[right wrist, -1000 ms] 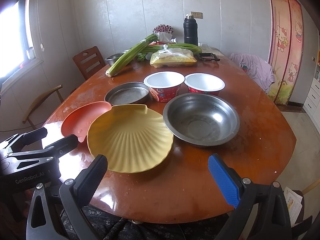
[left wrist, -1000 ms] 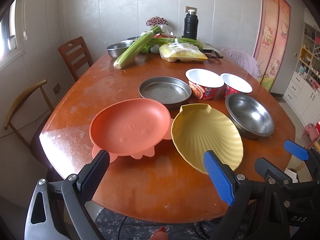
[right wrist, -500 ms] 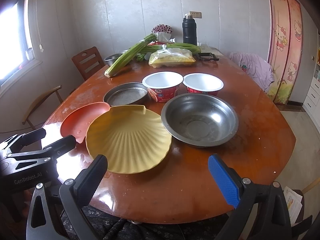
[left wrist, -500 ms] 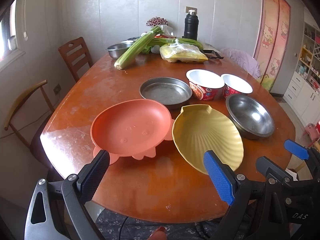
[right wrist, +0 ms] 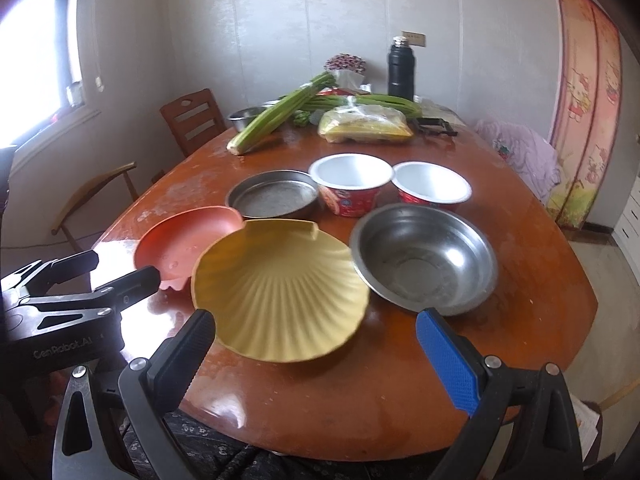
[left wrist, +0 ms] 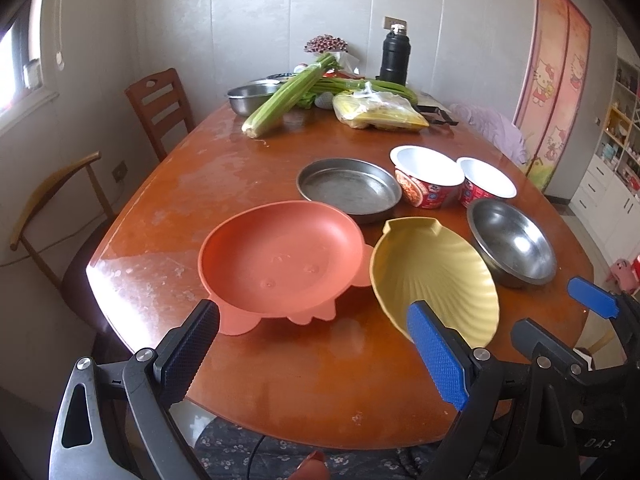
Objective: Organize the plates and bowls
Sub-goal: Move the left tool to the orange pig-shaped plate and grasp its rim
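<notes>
An orange animal-shaped plate (left wrist: pixel 280 264) lies near the table's front, with a yellow shell-shaped plate (left wrist: pixel 434 276) to its right, its left edge over the orange plate (right wrist: pixel 188 236). Behind them are a flat steel pan (left wrist: pixel 349 189), two red instant-noodle bowls (left wrist: pixel 426 180) (left wrist: pixel 486 184) and a steel bowl (left wrist: pixel 512 246). My left gripper (left wrist: pixel 316 354) is open and empty, in front of the orange plate. My right gripper (right wrist: pixel 320 354) is open and empty, just in front of the yellow plate (right wrist: pixel 280 292) and steel bowl (right wrist: pixel 424 258).
The round wooden table (left wrist: pixel 240 168) holds celery (left wrist: pixel 286 94), a bagged food packet (left wrist: pixel 380 112), a black flask (left wrist: pixel 394 54) and another steel bowl (left wrist: pixel 250 96) at the back. Two chairs (left wrist: pixel 160 106) stand at the left.
Both grippers have moved slightly forward toward the plates, and both views have tilted. Nothing was grasped; the dishes have not moved.
</notes>
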`<move>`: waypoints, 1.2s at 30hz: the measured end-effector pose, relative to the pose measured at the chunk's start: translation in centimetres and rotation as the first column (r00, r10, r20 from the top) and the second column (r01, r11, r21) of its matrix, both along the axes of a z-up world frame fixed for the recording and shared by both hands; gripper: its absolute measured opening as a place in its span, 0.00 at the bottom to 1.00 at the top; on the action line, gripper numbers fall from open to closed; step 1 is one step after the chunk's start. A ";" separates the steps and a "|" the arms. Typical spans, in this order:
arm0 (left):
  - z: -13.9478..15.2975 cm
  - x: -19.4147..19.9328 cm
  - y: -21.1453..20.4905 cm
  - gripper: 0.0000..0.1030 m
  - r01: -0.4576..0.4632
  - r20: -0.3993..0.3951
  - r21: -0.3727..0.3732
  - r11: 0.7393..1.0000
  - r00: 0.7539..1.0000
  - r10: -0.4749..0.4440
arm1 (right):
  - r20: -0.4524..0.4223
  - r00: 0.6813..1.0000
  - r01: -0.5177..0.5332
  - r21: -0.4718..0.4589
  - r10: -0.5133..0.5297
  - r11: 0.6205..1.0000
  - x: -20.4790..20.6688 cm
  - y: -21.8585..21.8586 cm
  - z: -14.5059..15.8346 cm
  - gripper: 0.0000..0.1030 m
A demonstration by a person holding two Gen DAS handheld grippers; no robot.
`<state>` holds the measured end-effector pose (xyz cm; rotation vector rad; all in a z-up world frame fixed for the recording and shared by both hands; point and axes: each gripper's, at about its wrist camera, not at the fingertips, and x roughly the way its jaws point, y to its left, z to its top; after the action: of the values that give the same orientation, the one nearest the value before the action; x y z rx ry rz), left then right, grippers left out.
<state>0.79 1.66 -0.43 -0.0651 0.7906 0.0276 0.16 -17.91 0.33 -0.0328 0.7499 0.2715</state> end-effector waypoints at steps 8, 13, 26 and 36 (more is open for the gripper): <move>-0.3 1.0 4.0 0.92 -0.098 -0.013 -0.025 0.995 0.995 0.097 | 0.022 0.996 -0.084 -0.025 0.084 0.996 2.0 2.9 1.3 0.98; -1.1 1.8 6.8 0.92 -0.146 -0.042 -0.052 0.988 0.989 0.144 | 0.006 0.987 -0.163 0.004 0.163 0.987 4.4 5.1 2.2 0.98; -3.8 5.7 10.8 0.92 -0.184 -0.116 -0.083 0.979 0.978 0.174 | -0.189 0.935 -0.322 -0.094 0.301 0.942 12.9 13.2 -0.6 0.78; -5.6 8.5 11.0 0.92 -0.166 -0.171 -0.081 0.983 0.974 0.151 | -0.381 0.861 -0.390 -0.071 0.337 0.918 15.7 14.9 -3.7 0.58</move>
<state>9.29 12.64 -6.05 -0.2182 0.9503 0.1486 15.90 -3.05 -3.41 -0.2742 1.1330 0.5967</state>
